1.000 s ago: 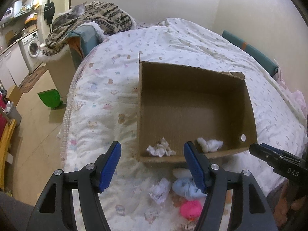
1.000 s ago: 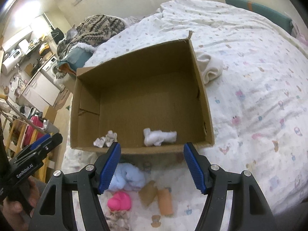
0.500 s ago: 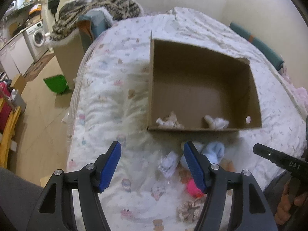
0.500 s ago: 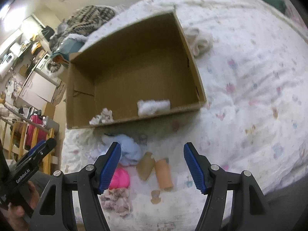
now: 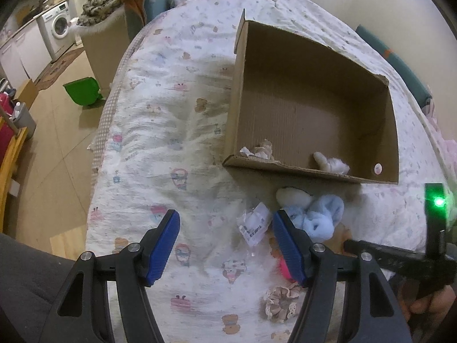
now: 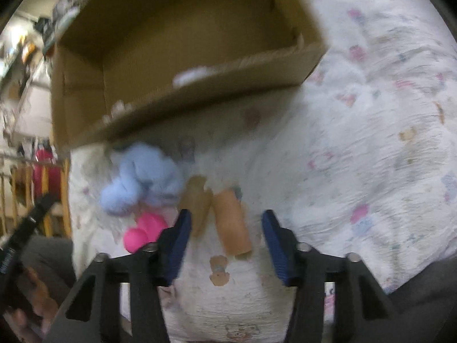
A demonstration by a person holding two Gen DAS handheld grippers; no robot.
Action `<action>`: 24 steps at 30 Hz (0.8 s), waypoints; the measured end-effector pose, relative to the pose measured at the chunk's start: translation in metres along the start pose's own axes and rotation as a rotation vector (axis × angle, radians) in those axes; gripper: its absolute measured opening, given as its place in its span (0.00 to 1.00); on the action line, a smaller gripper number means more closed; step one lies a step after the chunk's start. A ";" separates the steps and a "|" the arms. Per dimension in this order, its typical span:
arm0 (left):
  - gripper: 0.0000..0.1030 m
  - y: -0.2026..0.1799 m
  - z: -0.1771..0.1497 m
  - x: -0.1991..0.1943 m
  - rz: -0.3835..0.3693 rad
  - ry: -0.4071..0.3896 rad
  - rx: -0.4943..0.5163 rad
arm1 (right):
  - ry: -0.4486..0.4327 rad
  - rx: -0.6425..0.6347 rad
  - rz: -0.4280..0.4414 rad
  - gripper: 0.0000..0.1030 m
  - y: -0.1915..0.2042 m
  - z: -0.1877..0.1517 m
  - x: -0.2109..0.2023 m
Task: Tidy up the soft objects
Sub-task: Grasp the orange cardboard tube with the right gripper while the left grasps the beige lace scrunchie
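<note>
Cartoon-print quilt (image 5: 160,131) under cardboard box (image 5: 311,168)

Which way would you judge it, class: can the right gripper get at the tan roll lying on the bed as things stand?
Probably yes: the right gripper is open, the tan roll lies just ahead between its fingers, with nothing over it.

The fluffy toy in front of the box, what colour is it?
Light blue fluffy toy; clearest in left wrist view.

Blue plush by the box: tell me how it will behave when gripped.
The blue plush looks fluffy and lumpy, so it will probably squash and flop. It likely weighs little for its bulk. Its fuzzy surface should grip the pads rather than slip.
</note>
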State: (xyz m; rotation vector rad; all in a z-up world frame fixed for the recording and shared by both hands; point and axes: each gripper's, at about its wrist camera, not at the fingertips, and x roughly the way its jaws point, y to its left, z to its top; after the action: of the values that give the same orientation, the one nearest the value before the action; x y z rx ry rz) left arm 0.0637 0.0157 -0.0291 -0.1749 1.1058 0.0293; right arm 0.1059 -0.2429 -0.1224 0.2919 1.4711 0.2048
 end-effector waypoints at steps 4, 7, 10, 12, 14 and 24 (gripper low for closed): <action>0.63 -0.001 -0.001 0.001 -0.003 0.008 0.002 | 0.023 -0.043 -0.051 0.21 0.007 -0.004 0.010; 0.63 0.000 -0.001 0.002 -0.005 0.014 0.001 | 0.015 -0.056 -0.042 0.10 0.009 -0.007 0.008; 0.63 -0.001 -0.002 0.003 -0.007 0.028 0.005 | -0.009 -0.040 -0.021 0.08 0.008 -0.011 -0.002; 0.63 -0.003 -0.005 0.003 -0.012 0.037 0.011 | -0.042 -0.015 0.009 0.08 0.004 -0.011 -0.014; 0.63 -0.004 -0.008 0.002 -0.017 0.045 0.018 | -0.101 -0.002 0.042 0.08 0.003 -0.010 -0.031; 0.63 -0.041 -0.049 0.023 -0.140 0.253 0.020 | -0.229 0.008 0.125 0.08 0.005 -0.019 -0.064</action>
State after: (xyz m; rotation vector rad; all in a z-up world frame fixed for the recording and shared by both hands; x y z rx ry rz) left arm 0.0348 -0.0337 -0.0660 -0.2424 1.3426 -0.1317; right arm 0.0814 -0.2570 -0.0619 0.4011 1.2281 0.2572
